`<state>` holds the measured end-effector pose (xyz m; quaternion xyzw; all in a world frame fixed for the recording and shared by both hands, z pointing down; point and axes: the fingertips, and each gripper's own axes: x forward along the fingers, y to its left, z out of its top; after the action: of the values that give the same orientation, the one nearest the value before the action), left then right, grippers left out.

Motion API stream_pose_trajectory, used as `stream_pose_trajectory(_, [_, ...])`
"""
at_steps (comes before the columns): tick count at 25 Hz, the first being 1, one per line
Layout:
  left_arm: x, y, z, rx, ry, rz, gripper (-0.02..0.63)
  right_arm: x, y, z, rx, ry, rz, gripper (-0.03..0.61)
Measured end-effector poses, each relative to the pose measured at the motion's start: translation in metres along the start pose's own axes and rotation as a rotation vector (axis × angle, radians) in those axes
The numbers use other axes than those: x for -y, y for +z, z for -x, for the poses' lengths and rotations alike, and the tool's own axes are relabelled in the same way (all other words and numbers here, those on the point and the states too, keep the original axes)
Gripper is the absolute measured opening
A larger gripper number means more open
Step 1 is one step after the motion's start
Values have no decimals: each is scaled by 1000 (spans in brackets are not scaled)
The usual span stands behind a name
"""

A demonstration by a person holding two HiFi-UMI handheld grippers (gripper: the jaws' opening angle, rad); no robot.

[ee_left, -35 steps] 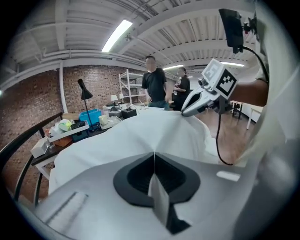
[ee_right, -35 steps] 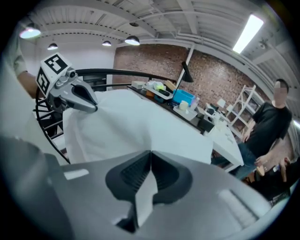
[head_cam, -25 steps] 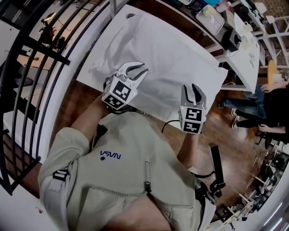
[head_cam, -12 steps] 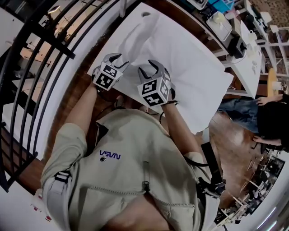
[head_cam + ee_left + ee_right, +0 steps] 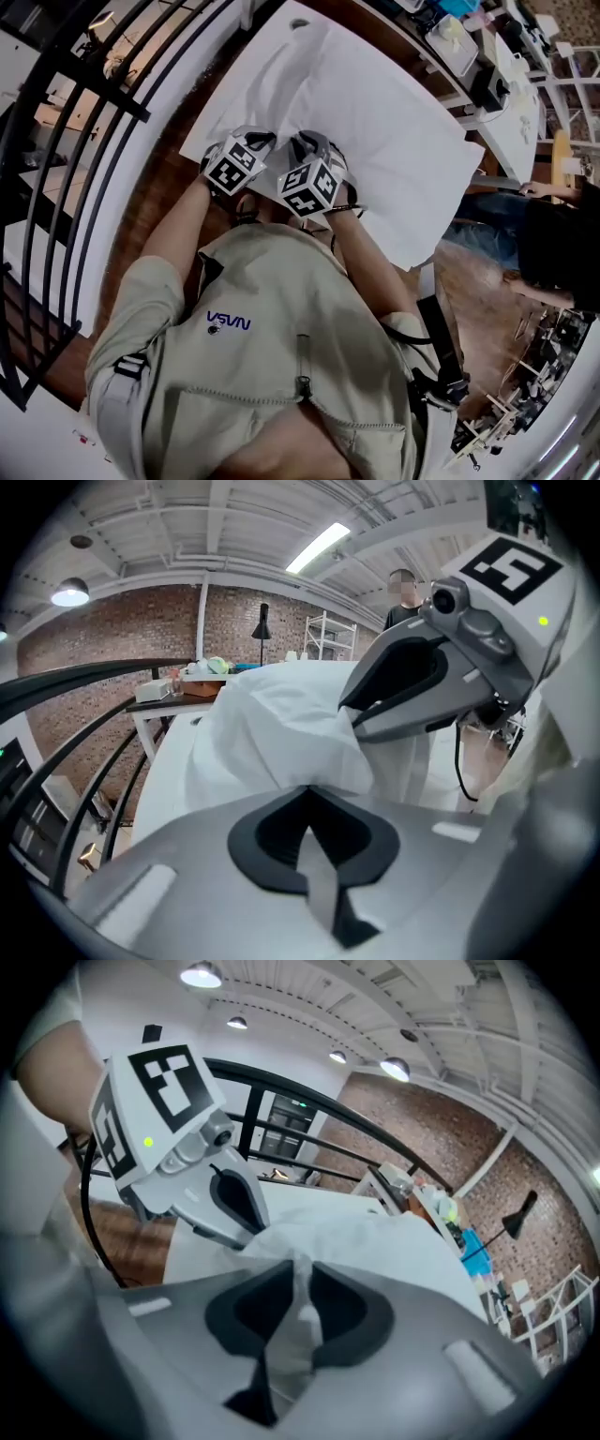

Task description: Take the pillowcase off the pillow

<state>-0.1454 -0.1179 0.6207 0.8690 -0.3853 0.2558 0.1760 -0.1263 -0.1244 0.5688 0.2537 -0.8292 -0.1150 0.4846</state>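
Left gripper [image 5: 308, 791]: jaws have just closed tight on a thin fold of the pillowcase [image 5: 286, 89] at the pillow's near edge, likely to anchor it.
Right gripper [image 5: 300, 1269]: just beside the left one on that same edge, jaws just closed on a thicker bunch of cloth, probably to pull the opening.
Pillowcase: not yet off the pillow, lying on the white table [image 5: 422, 178].

The pillowcase [image 5: 375, 122] spreads ahead of the left gripper [image 5: 251, 141], its edge between the jaws. The railing [image 5: 94, 95] runs to the gripper's left.
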Motion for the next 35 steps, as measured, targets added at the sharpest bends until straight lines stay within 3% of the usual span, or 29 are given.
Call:
stream_pose_trajectory(3, [-7,1,1,19,57,-13,5,7,-1,16,15,-51,-40,10])
stream_pose_trajectory(9, [-39,14,23,42,152,3,5,28,-35,56,-8,-142,-172,6])
stream_pose_trajectory(15, [-42,5,29,38,197,54,6,12,-74,44,-32,-117,-213,6])
stream_pose_trajectory(20, [-5,11,27,82,109,152,8,12,-74,35,11,-90,-216,6])
stream_pose_trajectory(23, [19,13,24,60,32,182,168,13,-71,38,42,-75,-225,7])
stream_pose_trajectory(25, [22,12,22,56,16,193,199,10,-69,37,54,-76,-220,8])
stream_pose_trajectory(29, [19,10,9,17,-37,169,182,8,-57,41,65,-93,-224,25])
stream_pose_trajectory(32, [25,6,1,-17,-109,138,146,-6,-42,52,82,-81,-237,101])
stream_pose_trajectory(35, [25,5,0,-42,-147,81,82,-32,-32,52,66,-59,-252,134])
